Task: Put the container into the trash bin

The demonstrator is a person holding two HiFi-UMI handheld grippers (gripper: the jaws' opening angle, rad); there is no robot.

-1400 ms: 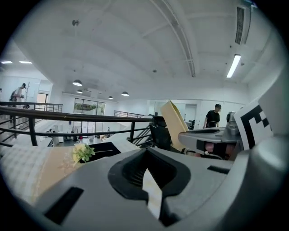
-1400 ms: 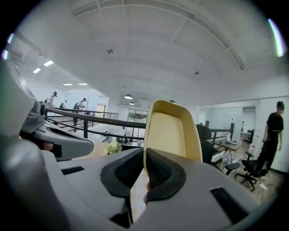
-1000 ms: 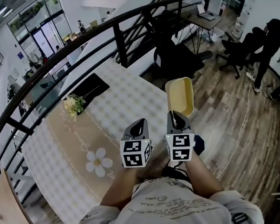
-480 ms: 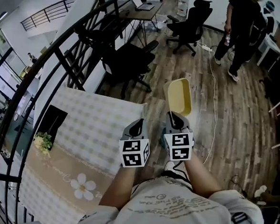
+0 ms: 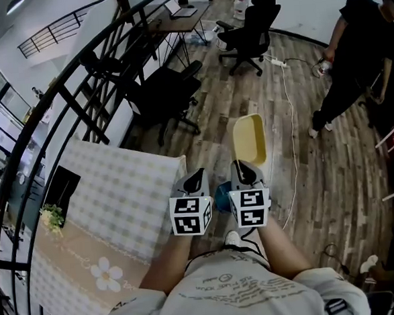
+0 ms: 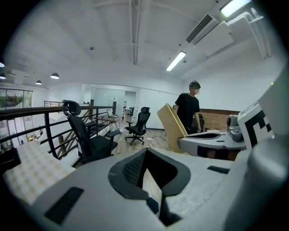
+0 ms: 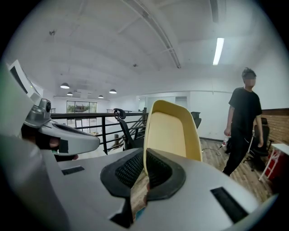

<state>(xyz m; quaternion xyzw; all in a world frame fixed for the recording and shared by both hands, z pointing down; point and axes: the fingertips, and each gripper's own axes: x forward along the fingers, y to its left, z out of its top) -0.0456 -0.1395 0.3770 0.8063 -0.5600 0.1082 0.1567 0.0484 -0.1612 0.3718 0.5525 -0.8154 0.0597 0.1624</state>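
View's swung round: the checked table (image 5: 122, 192) now sits further left. The right gripper (image 5: 246, 169) is still clamped on the yellow container (image 5: 248, 139), holding it above the wood floor (image 5: 301, 200). The left gripper (image 5: 196, 180) has its jaws slightly apart, nothing in them.

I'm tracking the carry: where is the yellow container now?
Head view, centre: the yellow container is clamped by its edge in the right gripper, over the wooden floor, right of the checked table.
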